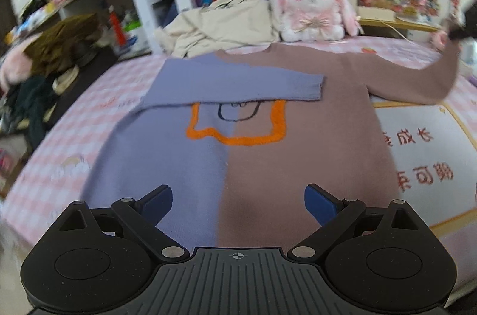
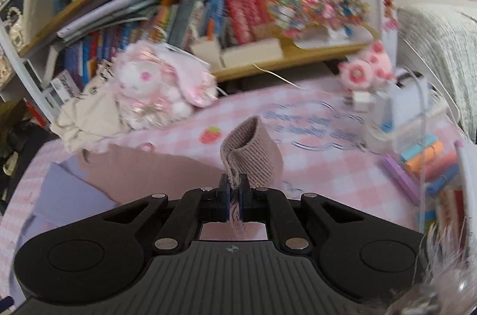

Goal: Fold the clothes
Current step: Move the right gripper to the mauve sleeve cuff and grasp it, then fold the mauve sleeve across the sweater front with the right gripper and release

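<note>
From the left wrist view, your left gripper has its jaws spread wide with nothing between them, above the hem of the two-tone knitted sweater, lilac on one half and dusty brown on the other, which lies flat on the pink checked bedspread straight ahead of the jaws. The lilac sleeve is already folded across the chest, covering the top of the orange outline motif. The brown sleeve stretches up and away beyond the right-hand jaw, not yet folded.

From the right wrist view, your right gripper has its jaws pressed together on the brown sleeve's ribbed cuff, which stands up just beyond the fingertips. I'd judge you under halfway: this sleeve needs laying across, then the body folding.
</note>
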{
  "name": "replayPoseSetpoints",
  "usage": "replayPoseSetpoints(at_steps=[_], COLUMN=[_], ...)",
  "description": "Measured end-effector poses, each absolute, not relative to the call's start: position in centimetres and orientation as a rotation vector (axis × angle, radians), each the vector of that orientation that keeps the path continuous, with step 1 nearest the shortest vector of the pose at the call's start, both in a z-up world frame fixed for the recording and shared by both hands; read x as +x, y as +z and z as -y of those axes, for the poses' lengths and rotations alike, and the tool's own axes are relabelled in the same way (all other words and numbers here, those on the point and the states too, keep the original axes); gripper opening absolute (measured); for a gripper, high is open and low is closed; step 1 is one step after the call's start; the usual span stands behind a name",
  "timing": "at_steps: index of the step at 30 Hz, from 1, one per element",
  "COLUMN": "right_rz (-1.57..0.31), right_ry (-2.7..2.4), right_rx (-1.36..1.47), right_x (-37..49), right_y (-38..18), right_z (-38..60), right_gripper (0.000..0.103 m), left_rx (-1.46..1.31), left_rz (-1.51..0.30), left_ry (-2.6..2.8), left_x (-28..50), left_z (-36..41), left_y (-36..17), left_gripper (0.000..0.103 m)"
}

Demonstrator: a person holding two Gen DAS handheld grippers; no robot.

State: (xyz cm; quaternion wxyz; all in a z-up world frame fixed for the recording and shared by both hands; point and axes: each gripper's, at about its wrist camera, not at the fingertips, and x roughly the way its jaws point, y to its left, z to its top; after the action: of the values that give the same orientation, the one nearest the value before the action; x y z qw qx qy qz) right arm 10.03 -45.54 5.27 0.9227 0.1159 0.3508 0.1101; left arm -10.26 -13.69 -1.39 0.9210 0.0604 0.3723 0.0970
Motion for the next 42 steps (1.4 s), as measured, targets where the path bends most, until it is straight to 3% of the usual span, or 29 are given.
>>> replayPoseSetpoints(at_steps=[20, 32, 42], right_rz=[-0.581, -0.603, -0.727], right_ry=[0.343, 0.438, 0.518], right_rx=[0.102, 0.112, 0.124], right_x=[10.7, 12.3, 13.3], right_y=[13.5, 10.5, 6.4], right_z=[21.7, 10.1, 7.0], right_gripper=[0.006, 0.006, 0.006], left_rx=[0.219, 0.26, 0.239], left_rz=[-0.617, -0.609, -0.641], left_ry=[-0.016, 0.054, 0.092], left_x=[-12.1, -13.0, -13.1], left_z=[1.9, -2.3, -3.7], left_y=[0.1, 0.4, 0.0], left_gripper=[0.097, 0.097, 0.097])
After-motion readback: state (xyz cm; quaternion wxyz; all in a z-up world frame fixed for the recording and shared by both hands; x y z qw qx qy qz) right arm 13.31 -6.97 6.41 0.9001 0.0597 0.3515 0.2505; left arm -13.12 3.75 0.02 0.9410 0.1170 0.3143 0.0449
